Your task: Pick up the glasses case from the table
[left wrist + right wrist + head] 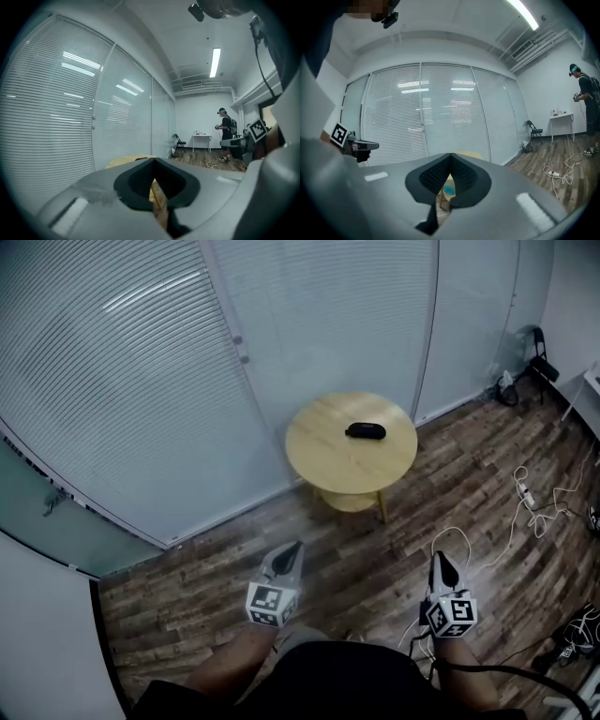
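The black glasses case (365, 431) lies on the round wooden table (323, 451), right of its middle, well ahead of me. Both grippers hang low in the head view, far short of the table. My left gripper (293, 549) has its jaws together with nothing between them, and its own view shows the tips (153, 160) meeting in front of the table's edge (123, 161). My right gripper (439, 560) is also shut and empty; its jaws (450, 155) close in front of the table top (472, 154).
A glass wall with blinds (141, 381) runs behind the table. Cables and a power strip (527, 495) lie on the wood floor at the right. A folding chair (543, 351) stands at the far right. A person (587, 110) stands by a white desk (202, 137).
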### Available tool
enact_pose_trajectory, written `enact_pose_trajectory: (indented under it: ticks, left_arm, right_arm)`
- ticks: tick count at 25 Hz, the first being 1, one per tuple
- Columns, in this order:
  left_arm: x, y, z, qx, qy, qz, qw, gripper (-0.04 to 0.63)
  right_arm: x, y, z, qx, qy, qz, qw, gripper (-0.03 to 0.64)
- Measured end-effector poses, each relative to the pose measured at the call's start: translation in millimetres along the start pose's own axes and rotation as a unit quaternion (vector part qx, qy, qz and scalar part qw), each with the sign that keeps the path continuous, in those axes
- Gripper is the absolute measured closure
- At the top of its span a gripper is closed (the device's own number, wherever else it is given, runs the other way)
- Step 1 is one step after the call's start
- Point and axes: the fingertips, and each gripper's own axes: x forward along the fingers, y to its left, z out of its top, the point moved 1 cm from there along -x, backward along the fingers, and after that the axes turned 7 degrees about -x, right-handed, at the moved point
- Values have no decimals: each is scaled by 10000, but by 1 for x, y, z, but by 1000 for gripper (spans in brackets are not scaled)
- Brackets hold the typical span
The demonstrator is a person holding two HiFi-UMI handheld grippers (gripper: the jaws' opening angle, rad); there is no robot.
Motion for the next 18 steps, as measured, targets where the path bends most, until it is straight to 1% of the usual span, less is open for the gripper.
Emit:
enact_pose_trajectory:
  ticks: [3,6,8,11,14,18]
  left_arm:
    - [16,-10,-1,-211,-18,36,9998,592]
    - [33,-18,-1,-149,66,-88,9998,592]
    - [46,-15,0,-66,99,-122,9999,592]
    - [75,-7,6,77,48,-207,9997,592]
    - [119,7,14,106,53,-333,9994,592]
    - [169,40,29,66,86,-400,9991,592]
  right_arm:
    - [12,-6,-3,48,46,60,10000,609]
    - [26,-6,-5,20,120,198,9997,609]
    - [33,-10,-6,14,158,205,9997,609]
    - [48,-28,-10,175,165,-7,9997,609]
    - [79,-51,-15,319,216,-281,9989,609]
    - [125,-59,-10,293,350,-359,9983,609]
